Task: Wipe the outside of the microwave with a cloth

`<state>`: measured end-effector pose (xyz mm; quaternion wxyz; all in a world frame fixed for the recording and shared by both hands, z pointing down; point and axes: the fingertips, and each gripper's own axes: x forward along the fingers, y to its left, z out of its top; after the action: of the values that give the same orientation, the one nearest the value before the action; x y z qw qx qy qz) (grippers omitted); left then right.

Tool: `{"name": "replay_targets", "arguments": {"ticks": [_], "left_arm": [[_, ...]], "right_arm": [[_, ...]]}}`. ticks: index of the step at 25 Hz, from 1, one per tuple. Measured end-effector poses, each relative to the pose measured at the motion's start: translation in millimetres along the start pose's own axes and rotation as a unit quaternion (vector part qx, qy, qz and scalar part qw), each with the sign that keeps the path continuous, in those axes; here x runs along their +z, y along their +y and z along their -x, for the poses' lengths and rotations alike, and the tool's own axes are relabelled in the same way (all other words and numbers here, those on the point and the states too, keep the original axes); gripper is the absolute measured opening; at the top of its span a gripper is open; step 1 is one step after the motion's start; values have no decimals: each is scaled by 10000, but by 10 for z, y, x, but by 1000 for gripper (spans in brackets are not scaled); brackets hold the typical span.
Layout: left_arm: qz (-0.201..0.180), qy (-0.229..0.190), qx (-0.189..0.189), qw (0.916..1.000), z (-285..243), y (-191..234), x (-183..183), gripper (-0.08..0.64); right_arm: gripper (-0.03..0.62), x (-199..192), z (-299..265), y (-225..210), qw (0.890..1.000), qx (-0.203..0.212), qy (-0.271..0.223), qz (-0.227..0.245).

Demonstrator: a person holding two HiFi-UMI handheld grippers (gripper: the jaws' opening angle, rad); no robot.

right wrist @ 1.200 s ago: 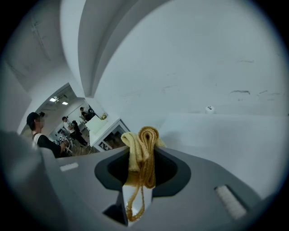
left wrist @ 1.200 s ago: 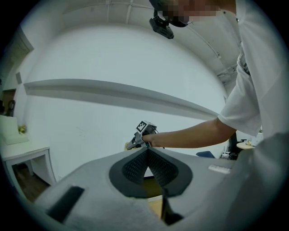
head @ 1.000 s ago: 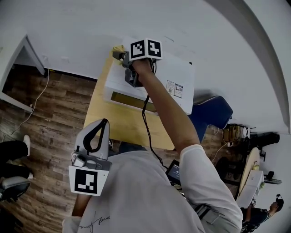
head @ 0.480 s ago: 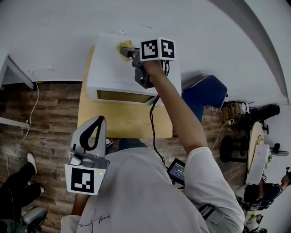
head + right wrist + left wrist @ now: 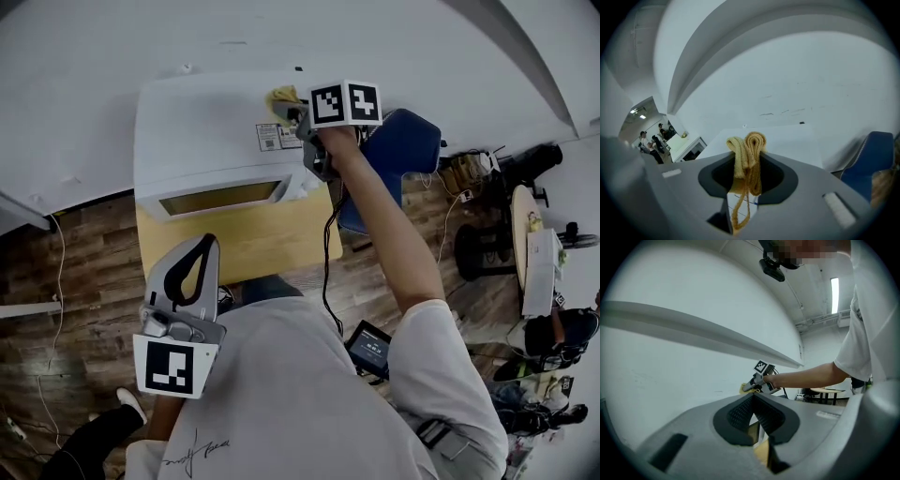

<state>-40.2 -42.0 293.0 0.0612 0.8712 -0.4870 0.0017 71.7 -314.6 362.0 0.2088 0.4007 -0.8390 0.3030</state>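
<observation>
Microwave, a white box (image 5: 202, 122) with a dark glass door, sits on a light wooden table (image 5: 244, 255), its back close against a plain white wall (image 5: 94, 47). A folded yellow terry cloth (image 5: 281, 97) lies at the rear right corner of the oven's top, just beside two printed labels (image 5: 272, 137). The right gripper (image 5: 292, 111) pinches it; in the right gripper view the jaws clamp on the cloth's (image 5: 747, 154) doubled folds, with a loose loop hanging below. From overhead the cloth seems to press on the top panel, though contact is hard to confirm.

The left gripper (image 5: 208, 246) hangs low by the person's torso, in front of the table's near edge and well apart from the oven. Its jaws are pressed together on nothing (image 5: 753, 404).

A blue upholstered chair (image 5: 398, 155) stands just beside the table's right side, under the outstretched right arm. A black cable (image 5: 328, 272) trails from the right gripper down past the table's right edge. Wood-plank flooring (image 5: 84, 253) surrounds the table, and a cluttered round table (image 5: 521, 234) stands well off to the right.
</observation>
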Motion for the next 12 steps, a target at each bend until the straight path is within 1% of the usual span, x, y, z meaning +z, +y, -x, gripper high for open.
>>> {"name": "replay_targets", "arguments": {"ticks": [5, 9, 12], "left_arm": [[-12, 17, -346, 9994, -156, -100, -13, -9], [53, 120, -517, 9986, -264, -154, -76, -9], [-143, 155, -687, 9974, -301, -198, -120, -9]], "right_arm": [[118, -193, 332, -582, 9982, -552, 54, -220], [118, -323, 486, -938, 9954, -900, 129, -306], [118, -422, 523, -1080, 9933, -1096, 248, -281]]}}
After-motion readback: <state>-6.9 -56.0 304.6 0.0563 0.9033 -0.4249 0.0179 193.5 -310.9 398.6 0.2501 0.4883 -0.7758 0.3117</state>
